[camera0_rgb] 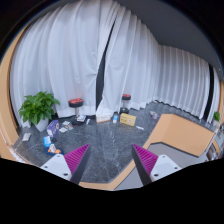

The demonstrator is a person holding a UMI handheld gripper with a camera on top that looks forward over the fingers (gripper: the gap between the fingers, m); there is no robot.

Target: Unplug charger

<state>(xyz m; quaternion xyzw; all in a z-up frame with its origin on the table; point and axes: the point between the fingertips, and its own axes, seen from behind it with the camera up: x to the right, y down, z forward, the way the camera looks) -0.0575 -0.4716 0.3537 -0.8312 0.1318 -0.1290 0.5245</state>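
Observation:
No charger or plug shows in the gripper view. My gripper (112, 160) is open and holds nothing; its two magenta pads (78, 156) stand well apart. The fingers hang high above a dark marbled floor (105, 140), with a tan table edge (105, 183) just below them.
White curtains (110, 55) cover the far wall. A green potted plant (38, 106) stands far to the left, with small scattered items (55, 130) on the floor near it. Two red-topped stools (76, 103) stand by the curtains. A tan curved desk (180, 133) is at the right.

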